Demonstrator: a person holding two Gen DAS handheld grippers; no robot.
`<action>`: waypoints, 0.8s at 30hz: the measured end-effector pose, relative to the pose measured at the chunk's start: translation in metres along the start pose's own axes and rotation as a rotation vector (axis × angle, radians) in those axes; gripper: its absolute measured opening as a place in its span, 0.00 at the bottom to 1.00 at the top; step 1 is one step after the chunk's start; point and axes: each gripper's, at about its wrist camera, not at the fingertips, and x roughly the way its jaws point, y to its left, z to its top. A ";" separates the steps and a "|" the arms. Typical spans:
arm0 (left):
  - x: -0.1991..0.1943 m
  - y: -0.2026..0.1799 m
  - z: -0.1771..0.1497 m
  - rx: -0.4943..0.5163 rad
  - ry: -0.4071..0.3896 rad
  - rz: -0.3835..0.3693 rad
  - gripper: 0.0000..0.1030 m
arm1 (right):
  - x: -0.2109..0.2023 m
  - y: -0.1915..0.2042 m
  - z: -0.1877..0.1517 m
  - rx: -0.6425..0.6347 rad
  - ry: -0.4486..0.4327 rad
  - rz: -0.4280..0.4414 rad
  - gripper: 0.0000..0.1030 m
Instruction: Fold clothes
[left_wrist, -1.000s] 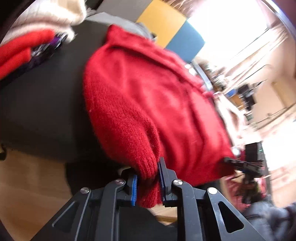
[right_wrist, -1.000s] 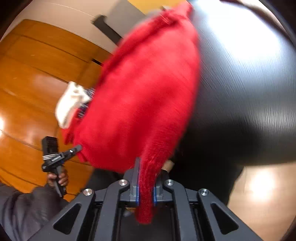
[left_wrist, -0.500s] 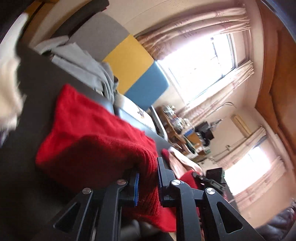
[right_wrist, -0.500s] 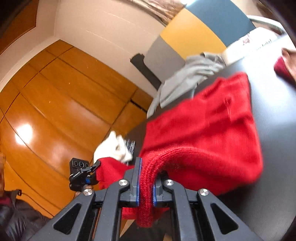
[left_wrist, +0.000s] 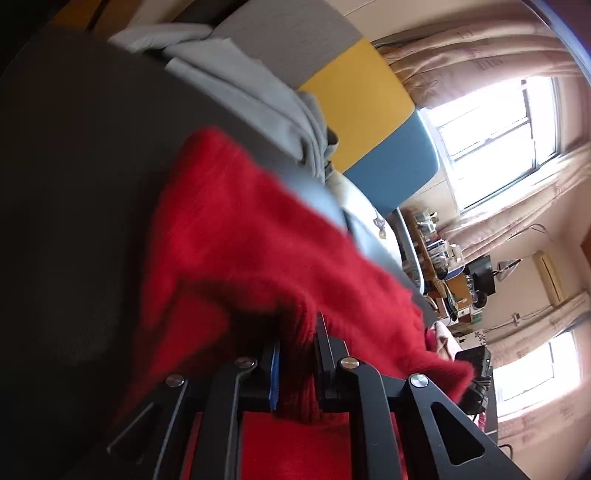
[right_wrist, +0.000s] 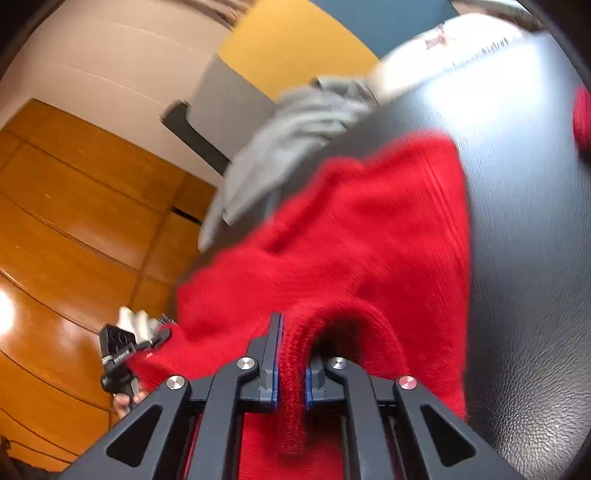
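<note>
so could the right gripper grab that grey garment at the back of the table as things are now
Probably not yet: the right gripper is shut on the red sweater, whose bulk lies between it and the grey garment. It would need to release first.

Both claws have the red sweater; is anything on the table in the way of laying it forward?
Nothing visible blocks it. The red sweater spreads over bare dark table; the grey garment sits beyond its far edge. Left claw and right claw are clamped on the hem.

Each tool (left_wrist: 295, 354) (right_wrist: 291, 354) is black, with blue finger pads (right_wrist: 274, 376) and silver screws
</note>
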 end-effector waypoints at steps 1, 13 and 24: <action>-0.006 0.004 -0.008 -0.011 -0.003 -0.012 0.13 | -0.003 0.000 -0.005 -0.003 0.005 0.001 0.05; -0.089 -0.018 -0.058 -0.002 -0.008 -0.060 0.13 | -0.048 0.030 -0.052 -0.061 0.050 0.021 0.11; -0.054 -0.028 0.014 -0.121 -0.107 -0.125 0.13 | -0.053 0.042 -0.005 -0.003 -0.109 0.095 0.11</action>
